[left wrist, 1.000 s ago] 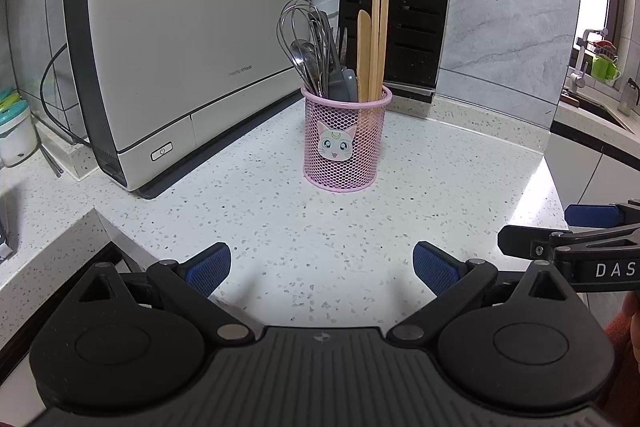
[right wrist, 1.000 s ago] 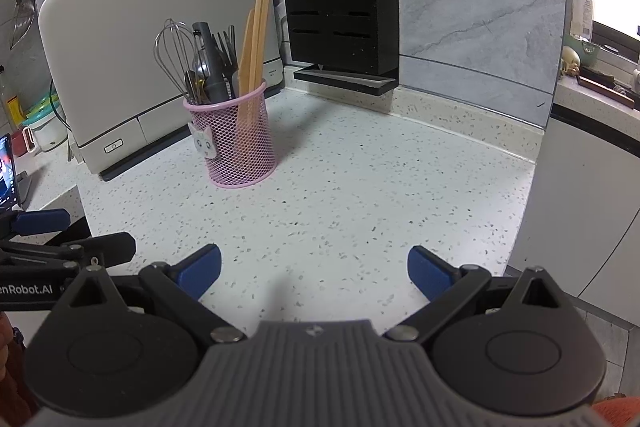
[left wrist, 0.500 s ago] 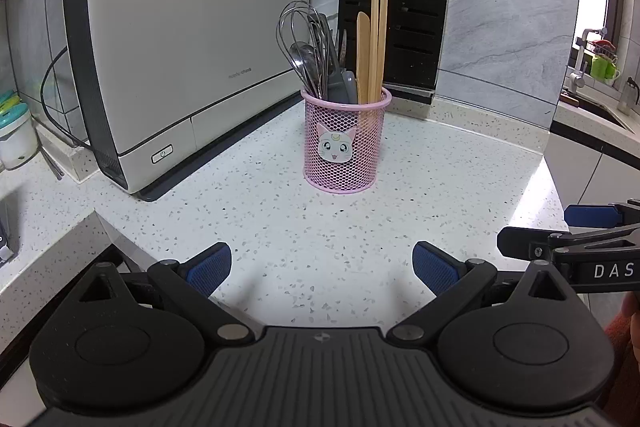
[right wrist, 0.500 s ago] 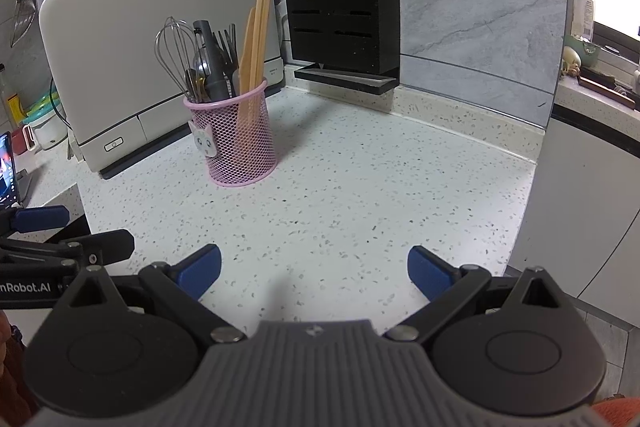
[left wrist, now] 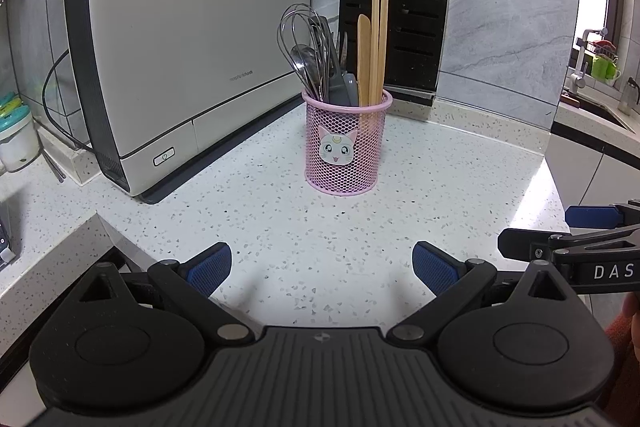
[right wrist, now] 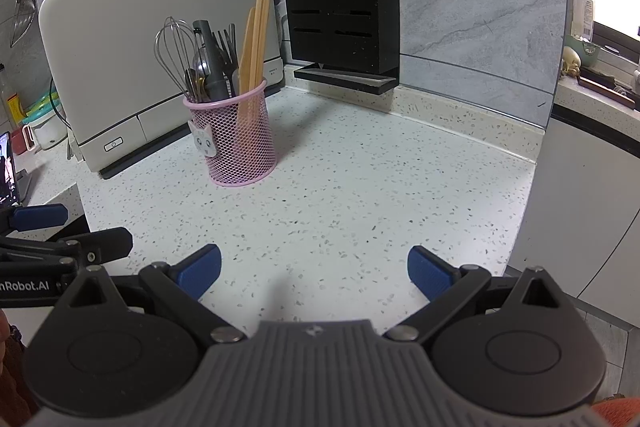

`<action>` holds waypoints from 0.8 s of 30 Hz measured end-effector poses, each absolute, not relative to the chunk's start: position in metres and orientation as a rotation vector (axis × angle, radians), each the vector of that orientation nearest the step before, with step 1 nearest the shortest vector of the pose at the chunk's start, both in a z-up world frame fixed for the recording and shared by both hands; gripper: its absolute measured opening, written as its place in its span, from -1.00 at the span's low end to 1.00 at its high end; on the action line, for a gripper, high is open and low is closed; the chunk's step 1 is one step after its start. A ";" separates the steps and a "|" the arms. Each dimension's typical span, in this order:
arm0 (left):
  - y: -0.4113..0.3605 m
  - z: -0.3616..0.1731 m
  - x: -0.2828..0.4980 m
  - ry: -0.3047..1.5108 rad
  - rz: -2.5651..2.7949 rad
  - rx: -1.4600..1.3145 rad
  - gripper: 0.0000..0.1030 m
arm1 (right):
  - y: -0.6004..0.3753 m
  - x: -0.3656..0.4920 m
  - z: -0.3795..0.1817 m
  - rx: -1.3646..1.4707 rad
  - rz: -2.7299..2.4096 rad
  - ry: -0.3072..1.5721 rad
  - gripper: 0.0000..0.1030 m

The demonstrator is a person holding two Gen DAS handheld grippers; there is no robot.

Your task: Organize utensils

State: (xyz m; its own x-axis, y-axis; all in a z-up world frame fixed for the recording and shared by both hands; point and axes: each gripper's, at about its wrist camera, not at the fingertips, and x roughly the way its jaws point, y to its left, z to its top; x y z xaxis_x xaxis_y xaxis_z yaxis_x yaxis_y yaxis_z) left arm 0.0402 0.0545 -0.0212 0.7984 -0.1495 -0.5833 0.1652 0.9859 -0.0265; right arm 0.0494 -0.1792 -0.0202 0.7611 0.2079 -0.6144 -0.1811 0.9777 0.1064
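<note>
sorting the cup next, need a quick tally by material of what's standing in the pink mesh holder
In the pink mesh holder:
wooden: 3, two chopsticks and a flat wooden spatula
metal: at least 3, whisk, spoon, fork
grey plastic: 1, the grey utensil
Total: at least 7; the packed metal handles may hide more.
</note>
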 end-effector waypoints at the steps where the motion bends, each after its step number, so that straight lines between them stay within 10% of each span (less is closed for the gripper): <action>1: 0.055 -0.021 0.041 0.624 -0.169 0.025 1.00 | -0.179 0.049 -0.020 0.042 0.212 0.674 0.89; 24: 0.056 -0.021 0.040 0.622 -0.171 0.022 1.00 | -0.179 0.050 -0.020 0.042 0.211 0.674 0.89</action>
